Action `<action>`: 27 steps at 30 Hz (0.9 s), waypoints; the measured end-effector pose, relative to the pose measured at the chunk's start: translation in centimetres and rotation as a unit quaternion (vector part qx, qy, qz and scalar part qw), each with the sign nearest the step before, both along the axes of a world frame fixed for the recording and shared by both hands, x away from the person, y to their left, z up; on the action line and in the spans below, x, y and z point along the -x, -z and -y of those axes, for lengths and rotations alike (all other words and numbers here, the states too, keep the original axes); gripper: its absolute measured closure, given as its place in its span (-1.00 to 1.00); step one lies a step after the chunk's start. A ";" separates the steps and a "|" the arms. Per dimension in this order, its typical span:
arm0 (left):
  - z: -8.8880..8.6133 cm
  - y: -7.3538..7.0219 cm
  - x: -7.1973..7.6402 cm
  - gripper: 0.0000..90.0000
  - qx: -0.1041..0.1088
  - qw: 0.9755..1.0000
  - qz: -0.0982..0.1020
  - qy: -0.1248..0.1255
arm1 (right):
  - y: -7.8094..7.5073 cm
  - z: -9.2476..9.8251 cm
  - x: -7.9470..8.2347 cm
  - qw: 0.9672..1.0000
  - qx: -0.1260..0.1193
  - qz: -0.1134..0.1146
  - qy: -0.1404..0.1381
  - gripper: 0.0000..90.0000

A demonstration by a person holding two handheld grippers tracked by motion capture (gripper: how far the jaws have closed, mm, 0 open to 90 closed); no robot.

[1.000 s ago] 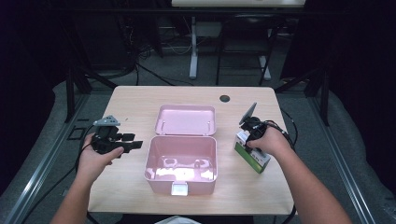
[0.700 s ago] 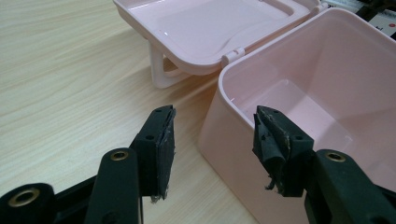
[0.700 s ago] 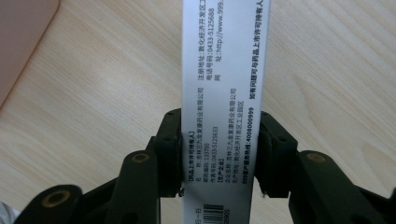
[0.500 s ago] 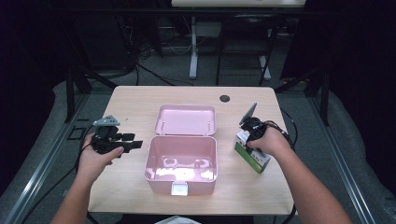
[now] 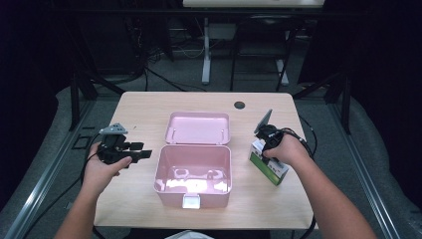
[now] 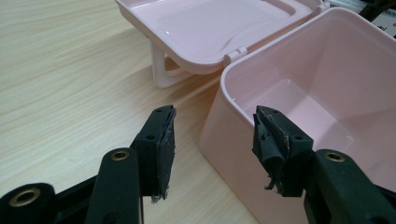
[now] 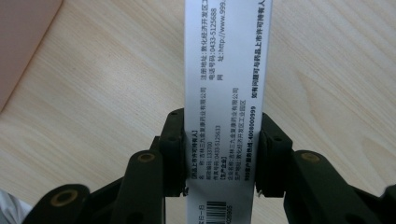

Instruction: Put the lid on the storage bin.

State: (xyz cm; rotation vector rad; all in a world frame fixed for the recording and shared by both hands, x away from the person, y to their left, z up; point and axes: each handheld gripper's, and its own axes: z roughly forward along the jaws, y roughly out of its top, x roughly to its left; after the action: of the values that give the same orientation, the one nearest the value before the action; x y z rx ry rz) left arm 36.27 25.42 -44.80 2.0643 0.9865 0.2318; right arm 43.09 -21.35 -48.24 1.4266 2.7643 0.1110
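**Right tool clamps the carton beside the pink box**

The right tool (image 7: 219, 156) has just been closing and now grips the small white-and-green cardboard carton (image 5: 268, 162), which sits on the pale wooden surface (image 5: 139, 109) just right of the open pink plastic box (image 5: 194, 169). The carton's long axis runs straight away between the pads; its far end is cut off. The left tool (image 6: 212, 149) is released, jaws straddling the box's near wall.

Pale pink storage box (image 5: 193, 172) on light woodgrain table (image 5: 139, 107); white-and-green carton (image 5: 269, 165) (black print, barcode) between black right gripper (image 7: 219, 156) pads
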 end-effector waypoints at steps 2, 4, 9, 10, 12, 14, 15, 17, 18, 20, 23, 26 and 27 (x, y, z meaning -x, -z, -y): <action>0.0 0.0 0.0 0.08 0.000 1.000 0.000 0.001 | -0.2 0.0 0.1 1.000 -0.003 0.001 0.006 0.36; 0.0 0.0 0.0 0.08 0.000 1.000 0.000 0.000 | -0.4 0.1 0.1 1.000 -0.006 0.001 0.004 0.36; 0.0 0.0 0.0 0.08 0.000 1.000 0.000 0.000 | -1.1 0.1 0.2 1.000 0.002 0.004 0.001 0.36; 0.0 0.0 0.0 0.08 0.000 1.000 0.000 0.000 | -1.3 0.1 0.2 1.000 0.003 0.002 0.001 0.36; -0.1 0.1 0.0 0.08 0.002 1.000 0.001 -0.001 | -1.5 0.1 0.3 1.000 0.000 0.006 0.000 0.36; -0.1 0.1 0.0 0.08 0.002 1.000 0.001 -0.002 | -1.9 0.1 0.5 1.000 0.002 0.001 0.001 0.36; -0.1 0.1 0.0 0.08 0.003 1.000 0.000 -0.003 | -2.0 0.0 0.5 1.000 -0.002 0.003 -0.001 0.36; -0.2 0.0 0.0 0.08 0.002 1.000 0.000 -0.001 | -2.3 -0.1 0.7 1.000 -0.003 0.001 -0.004 0.36; -0.2 -0.1 0.0 0.08 0.002 1.000 0.001 -0.002 | -2.5 -0.2 0.8 1.000 -0.001 0.000 -0.005 0.36; -0.3 -0.1 0.0 0.08 0.003 1.000 0.002 -0.002 | -2.9 -0.5 0.9 1.000 0.001 0.002 -0.010 0.36; -0.3 -0.1 0.0 0.08 0.006 1.000 0.002 -0.004 | -3.6 -0.9 1.1 1.000 -0.001 0.008 -0.012 0.36; -0.4 -0.1 0.0 0.09 0.006 1.000 0.004 -0.005 | -4.3 -1.3 1.3 1.000 -0.002 0.003 -0.017 0.36; -0.5 -0.1 0.0 0.09 0.006 1.000 0.003 -0.005 | -4.6 -1.5 1.4 1.000 0.002 0.000 -0.021 0.36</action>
State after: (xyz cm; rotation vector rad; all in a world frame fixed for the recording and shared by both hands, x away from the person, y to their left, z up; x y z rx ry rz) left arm 36.25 25.87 -44.67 2.0477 0.9914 0.2363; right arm 41.72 -19.83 -43.63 1.3695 2.7936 0.1057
